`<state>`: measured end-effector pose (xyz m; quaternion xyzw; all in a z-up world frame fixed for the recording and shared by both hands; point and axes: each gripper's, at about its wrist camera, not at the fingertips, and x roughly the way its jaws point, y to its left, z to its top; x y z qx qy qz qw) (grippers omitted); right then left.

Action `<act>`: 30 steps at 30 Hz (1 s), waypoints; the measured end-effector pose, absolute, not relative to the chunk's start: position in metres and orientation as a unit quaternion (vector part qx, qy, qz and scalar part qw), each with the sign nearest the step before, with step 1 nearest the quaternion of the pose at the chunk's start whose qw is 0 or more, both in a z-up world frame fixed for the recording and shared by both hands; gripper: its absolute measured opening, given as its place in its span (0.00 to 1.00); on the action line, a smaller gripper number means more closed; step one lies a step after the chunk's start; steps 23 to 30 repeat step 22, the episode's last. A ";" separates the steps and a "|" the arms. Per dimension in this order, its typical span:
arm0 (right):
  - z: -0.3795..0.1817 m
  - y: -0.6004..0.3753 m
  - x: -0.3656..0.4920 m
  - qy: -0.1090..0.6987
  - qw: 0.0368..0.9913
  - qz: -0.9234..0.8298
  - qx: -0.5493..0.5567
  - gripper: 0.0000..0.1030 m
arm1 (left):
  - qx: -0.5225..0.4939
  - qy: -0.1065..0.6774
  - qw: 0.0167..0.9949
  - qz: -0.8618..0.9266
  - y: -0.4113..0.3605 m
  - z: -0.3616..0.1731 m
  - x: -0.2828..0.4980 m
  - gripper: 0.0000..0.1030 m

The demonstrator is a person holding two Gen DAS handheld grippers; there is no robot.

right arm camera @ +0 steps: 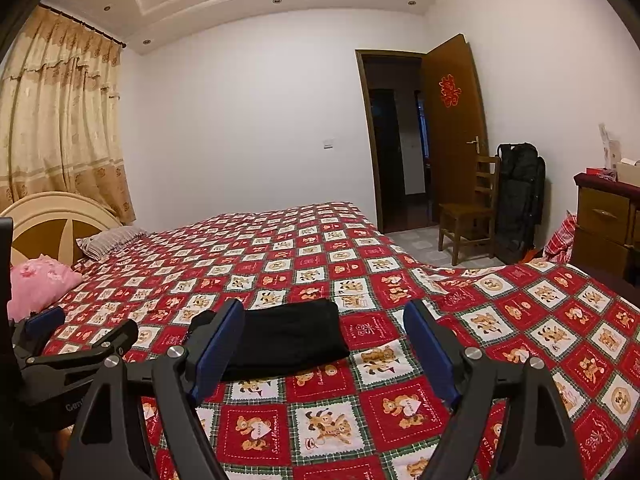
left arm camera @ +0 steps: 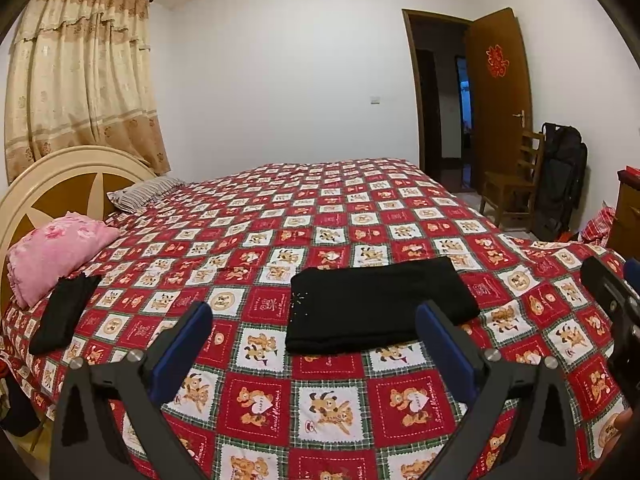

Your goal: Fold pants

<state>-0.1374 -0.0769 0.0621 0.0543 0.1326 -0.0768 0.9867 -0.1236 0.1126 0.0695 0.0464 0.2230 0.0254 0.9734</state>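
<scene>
Black pants [left arm camera: 378, 304] lie folded into a flat rectangle on the red patchwork bedspread [left arm camera: 332, 408]; the right wrist view shows them too [right arm camera: 288, 338]. My left gripper [left arm camera: 314, 328] hovers just short of their near edge, open, nothing between its blue pads. My right gripper [right arm camera: 324, 334] is also open and empty, with the pants ahead and slightly left of its gap. The left gripper's body [right arm camera: 72, 356] shows at the left of the right wrist view. Part of the right gripper [left arm camera: 616, 304] shows at the right edge of the left wrist view.
A second dark folded garment [left arm camera: 64, 312] lies by a pink pillow [left arm camera: 56, 252] near the headboard [left arm camera: 60, 184]. A striped pillow [left arm camera: 140, 194] sits further back. Past the bed's foot stand a wooden chair [right arm camera: 468, 212], a black bag [right arm camera: 520, 196], a dresser [right arm camera: 608, 216] and an open door [right arm camera: 456, 128].
</scene>
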 end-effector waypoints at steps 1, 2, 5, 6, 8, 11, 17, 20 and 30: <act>0.062 -0.077 -0.138 0.132 0.987 -0.077 0.054 0.80 | 0.047 0.224 0.973 0.024 0.112 0.069 -0.123 1.00; 0.062 -0.077 -0.137 0.132 0.987 -0.078 0.055 0.80 | 0.047 0.225 0.973 0.023 0.112 0.069 -0.123 1.00; 0.061 -0.078 -0.138 0.132 0.986 -0.078 0.057 0.80 | 0.041 0.233 0.971 0.017 0.112 0.068 -0.118 1.00; 0.061 -0.078 -0.138 0.133 0.986 -0.078 0.057 0.80 | 0.036 0.239 0.970 0.014 0.113 0.067 -0.115 1.00; 0.060 -0.079 -0.137 0.133 0.986 -0.079 0.058 0.80 | 0.029 0.248 0.968 0.007 0.113 0.066 -0.111 1.00; 0.059 -0.080 -0.137 0.135 0.986 -0.081 0.061 0.80 | 0.020 0.258 0.966 0.004 0.115 0.063 -0.107 1.00; 0.057 -0.084 -0.134 0.139 0.984 -0.085 0.068 0.80 | 0.019 0.264 0.964 -0.013 0.111 0.060 -0.105 1.00; 0.056 -0.087 -0.134 0.140 0.984 -0.088 0.072 0.80 | 0.026 0.264 0.964 -0.015 0.108 0.059 -0.103 1.00; 0.056 -0.089 -0.133 0.140 0.983 -0.095 0.074 0.80 | 0.027 0.264 0.964 -0.017 0.107 0.059 -0.102 1.00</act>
